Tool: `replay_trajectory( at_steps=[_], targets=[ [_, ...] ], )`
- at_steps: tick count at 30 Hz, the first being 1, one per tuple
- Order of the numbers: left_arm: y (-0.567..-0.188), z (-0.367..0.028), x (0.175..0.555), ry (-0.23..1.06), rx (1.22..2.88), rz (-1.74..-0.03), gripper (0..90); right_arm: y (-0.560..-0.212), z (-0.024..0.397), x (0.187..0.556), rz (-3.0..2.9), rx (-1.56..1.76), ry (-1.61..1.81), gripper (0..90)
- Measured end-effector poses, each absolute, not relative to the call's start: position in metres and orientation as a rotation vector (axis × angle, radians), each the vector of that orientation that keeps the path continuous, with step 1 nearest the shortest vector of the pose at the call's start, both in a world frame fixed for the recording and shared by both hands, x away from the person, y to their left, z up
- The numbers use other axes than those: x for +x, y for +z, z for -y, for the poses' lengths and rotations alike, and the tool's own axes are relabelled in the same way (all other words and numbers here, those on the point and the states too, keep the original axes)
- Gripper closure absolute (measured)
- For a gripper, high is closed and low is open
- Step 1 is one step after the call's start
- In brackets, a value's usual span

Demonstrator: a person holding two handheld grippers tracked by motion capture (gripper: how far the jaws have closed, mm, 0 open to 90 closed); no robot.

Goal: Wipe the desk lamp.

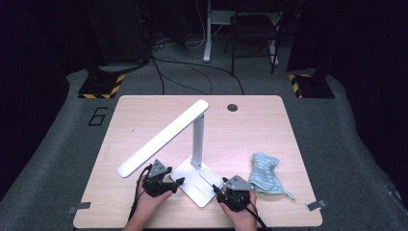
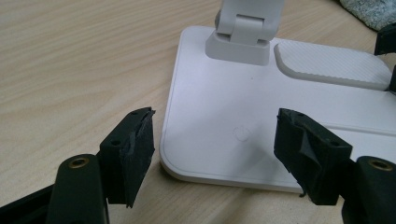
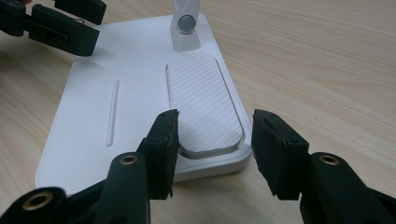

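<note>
The white desk lamp (image 1: 192,144) stands near the middle of the table (image 1: 144,110), its flat base (image 1: 199,185) toward the near edge. At the base's nine o'clock the left gripper (image 1: 174,185) sits with jaws spread across a corner (no contact visible). At three o'clock the right gripper (image 1: 220,191) straddles the ribbed pad (image 3: 201,100), jaws half spread. A blue-green cloth (image 1: 265,175) lies further out at three o'clock.

White desk lamp (image 1: 192,159) at frame centre on worktop (image 1: 144,120); left tool (image 1: 174,185) and right tool (image 1: 220,188) flanking its base; blue cloth (image 1: 266,174) right.
</note>
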State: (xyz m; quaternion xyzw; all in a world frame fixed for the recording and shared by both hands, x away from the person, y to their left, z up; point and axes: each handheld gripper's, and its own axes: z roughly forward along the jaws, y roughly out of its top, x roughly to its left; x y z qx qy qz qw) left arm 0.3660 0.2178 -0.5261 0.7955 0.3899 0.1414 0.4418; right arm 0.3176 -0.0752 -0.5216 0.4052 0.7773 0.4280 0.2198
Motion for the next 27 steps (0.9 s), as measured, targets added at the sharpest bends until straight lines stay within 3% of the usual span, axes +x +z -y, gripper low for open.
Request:
replay_trajectory(
  at_steps=[3, 27],
  targets=[
    [-0.526, -0.217, 0.366, 0.335, 1.972, -0.953, 30.2, -0.521, 0.075, 0.318, -2.162, 1.101, 1.173, 56.3],
    [-0.525, -0.203, 0.35, 0.298, 2.048, -0.901, 33.3, -0.519, 0.079, 0.363, -2.125, 1.161, 1.124, 64.0]
  ],
)
